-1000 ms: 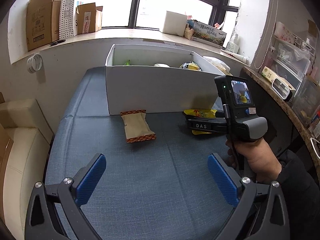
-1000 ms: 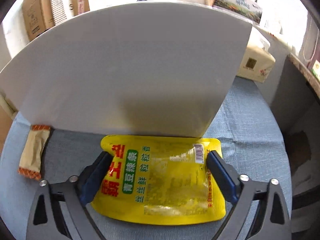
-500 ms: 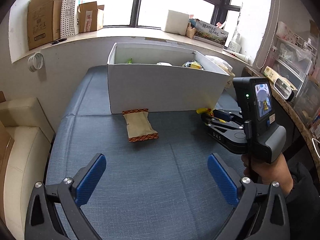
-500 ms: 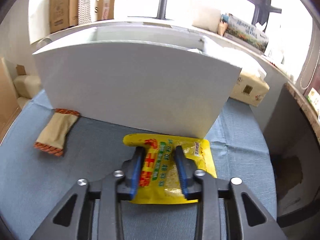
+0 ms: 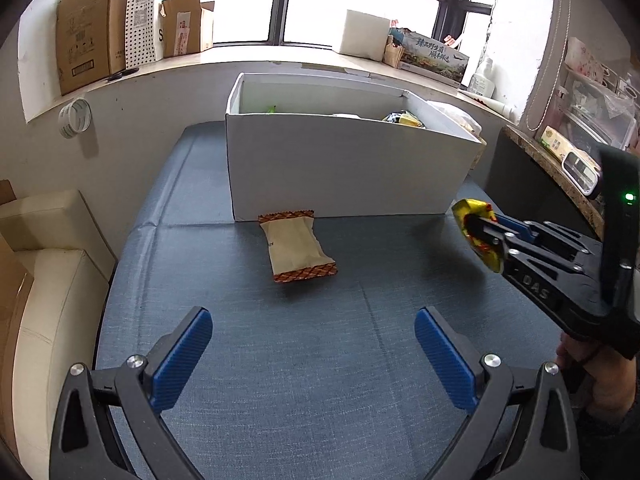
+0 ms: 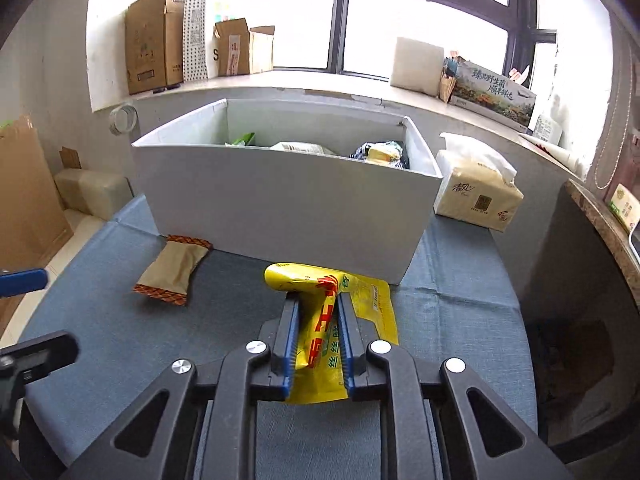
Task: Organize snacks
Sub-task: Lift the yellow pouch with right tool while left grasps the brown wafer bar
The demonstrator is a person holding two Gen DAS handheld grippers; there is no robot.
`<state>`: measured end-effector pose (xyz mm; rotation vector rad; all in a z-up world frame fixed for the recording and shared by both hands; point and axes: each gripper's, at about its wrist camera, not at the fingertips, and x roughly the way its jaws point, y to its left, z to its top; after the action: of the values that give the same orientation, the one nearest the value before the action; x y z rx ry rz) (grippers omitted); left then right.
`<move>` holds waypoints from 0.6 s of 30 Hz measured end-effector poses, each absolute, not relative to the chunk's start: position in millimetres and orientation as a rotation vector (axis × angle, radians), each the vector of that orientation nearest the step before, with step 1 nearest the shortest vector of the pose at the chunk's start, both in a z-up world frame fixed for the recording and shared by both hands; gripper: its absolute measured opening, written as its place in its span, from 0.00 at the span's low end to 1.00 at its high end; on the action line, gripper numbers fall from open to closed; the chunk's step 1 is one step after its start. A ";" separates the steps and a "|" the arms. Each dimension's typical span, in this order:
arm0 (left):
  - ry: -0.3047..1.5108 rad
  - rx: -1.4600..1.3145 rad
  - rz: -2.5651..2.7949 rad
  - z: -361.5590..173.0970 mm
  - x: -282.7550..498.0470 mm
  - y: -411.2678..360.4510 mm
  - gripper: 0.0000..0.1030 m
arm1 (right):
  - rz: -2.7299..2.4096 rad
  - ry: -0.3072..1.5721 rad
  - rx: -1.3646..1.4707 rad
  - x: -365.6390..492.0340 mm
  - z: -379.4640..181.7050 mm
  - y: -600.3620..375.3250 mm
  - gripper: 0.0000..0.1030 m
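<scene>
Right gripper (image 6: 318,312): tilted down toward the desk, its jaws have just been closing and are now clamped narrow on the yellow snack pouch (image 6: 320,320), which is squeezed into a fold between the pads.
Yellow snack pouch: lifted off the desk (image 5: 280,360), just near of the white box's right front corner; in the left wrist view it hangs at the gripper's tip (image 5: 478,236) on the right side.
Right hand (image 5: 612,376): only part shows, wrapped around the gripper's handle at the right edge.
Left gripper (image 5: 312,344): tilted down over the near part of the desk, jaws spread wide, nothing between the blue pads.
Brown snack packet (image 5: 296,246): one, lying flat on the desk, its far end touching the box's front wall, left of the pouch.
White box (image 6: 288,200): one, open-topped, at the far side of the desk; several snacks lie inside, too hidden to count.
Tissue pack (image 6: 478,196): one, just right of the box.
Snacks outside the box: two.
</scene>
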<state>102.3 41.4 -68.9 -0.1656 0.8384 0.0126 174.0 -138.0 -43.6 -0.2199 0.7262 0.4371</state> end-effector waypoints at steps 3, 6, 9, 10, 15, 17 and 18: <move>0.857 -0.168 0.011 -75.7 118.0 43.3 1.00 | 0.457 0.702 -0.176 162.6 -32.6 -148.0 0.18; 0.878 -0.185 0.011 -83.8 139.6 46.0 1.00 | 0.465 0.657 -0.118 151.8 -19.1 -162.7 0.18; 0.910 -0.181 0.038 -96.3 165.1 46.4 1.00 | 0.481 0.644 -0.043 143.6 -6.5 -178.2 0.18; 0.917 -0.180 0.046 -100.6 173.4 46.3 1.00 | 0.483 0.640 -0.033 140.6 -3.2 -181.5 0.18; 0.944 -0.185 0.107 -118.4 203.8 47.5 1.00 | 0.472 0.619 -0.010 134.5 3.1 -194.6 0.18; 0.948 -0.187 0.125 -122.6 210.7 48.2 1.00 | 0.466 0.621 -0.003 137.5 2.8 -197.4 0.18; 0.955 -0.194 0.133 -125.3 213.8 50.3 1.00 | 0.464 0.624 0.000 138.5 2.2 -198.3 0.18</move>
<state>213.8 50.3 -125.3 -0.1942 0.9549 0.1329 138.5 -198.3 2.2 0.0002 0.6235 0.4636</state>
